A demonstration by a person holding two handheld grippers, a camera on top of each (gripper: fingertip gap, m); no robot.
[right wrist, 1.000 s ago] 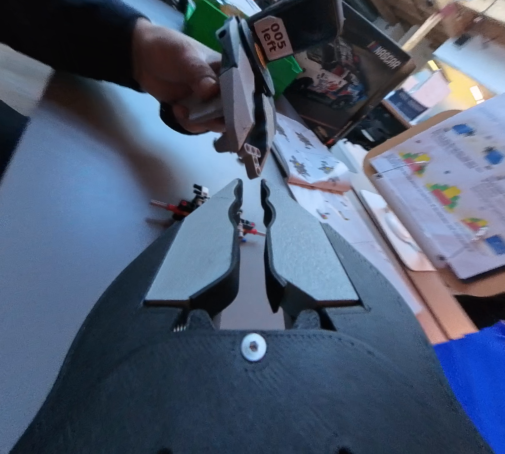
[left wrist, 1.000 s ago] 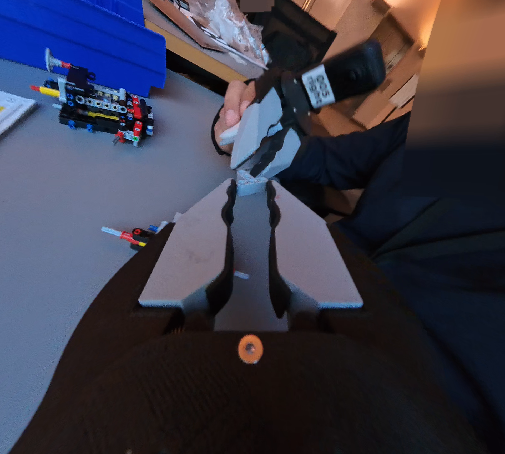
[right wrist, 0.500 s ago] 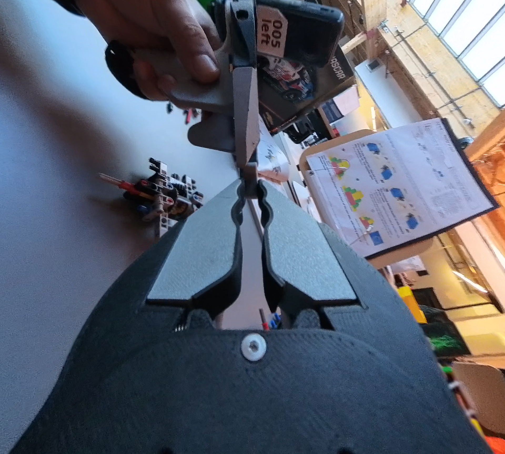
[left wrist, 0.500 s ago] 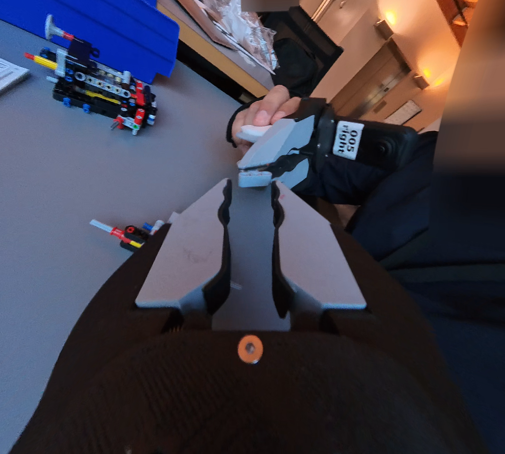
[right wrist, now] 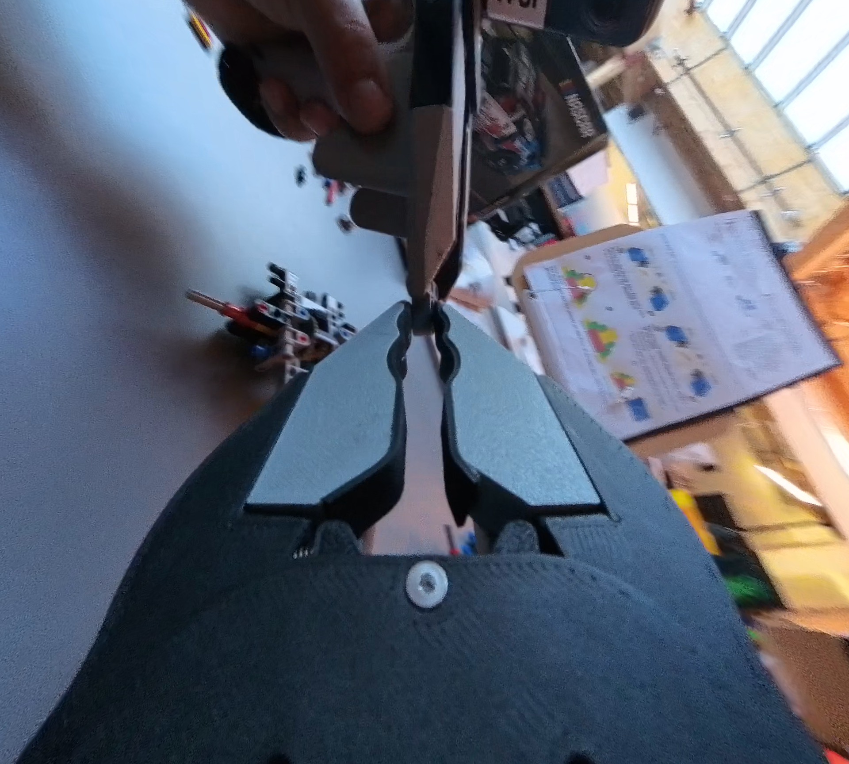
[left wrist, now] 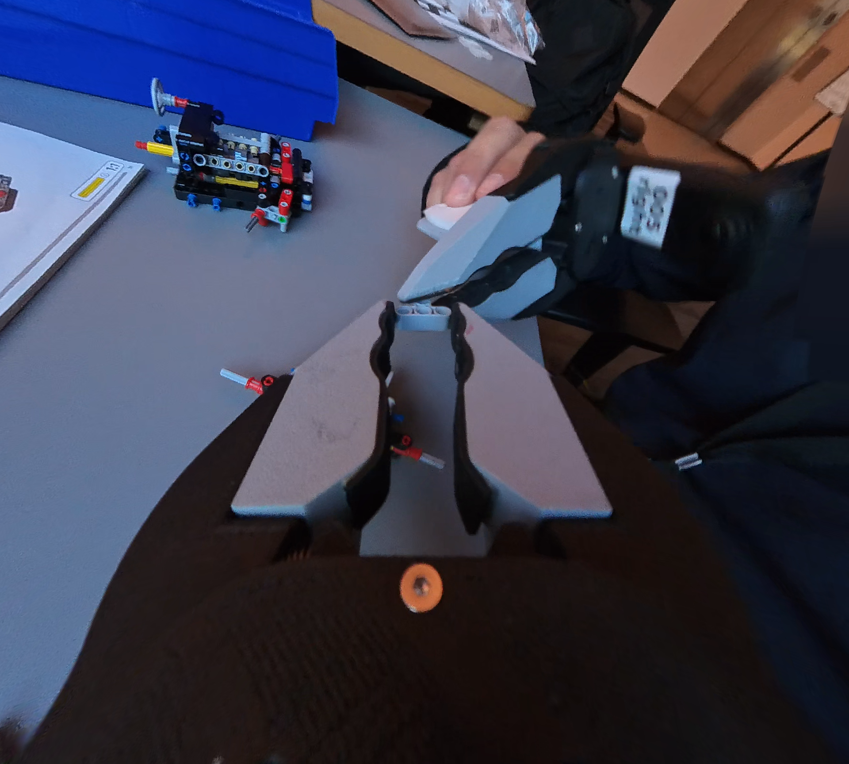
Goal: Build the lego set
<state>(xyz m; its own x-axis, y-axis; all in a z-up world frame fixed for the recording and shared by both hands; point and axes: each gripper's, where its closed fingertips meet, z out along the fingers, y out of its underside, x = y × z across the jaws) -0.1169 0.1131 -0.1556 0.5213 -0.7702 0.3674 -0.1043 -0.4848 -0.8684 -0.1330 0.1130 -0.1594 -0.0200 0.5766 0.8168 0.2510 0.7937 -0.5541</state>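
Both grippers' fingers pinch one small grey three-hole plastic beam [left wrist: 421,319] at twelve o'clock; uneven pulling could drop it onto the grey surface [left wrist: 138,328].

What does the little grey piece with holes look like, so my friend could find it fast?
Start at the grey table with the big blue plastic bins. The small light grey plastic beam is in the air above the table's near edge, pinched between the left gripper tips, the right gripper meeting it from above. Unlike the colourful brick model, it is plain grey with round holes in a row.
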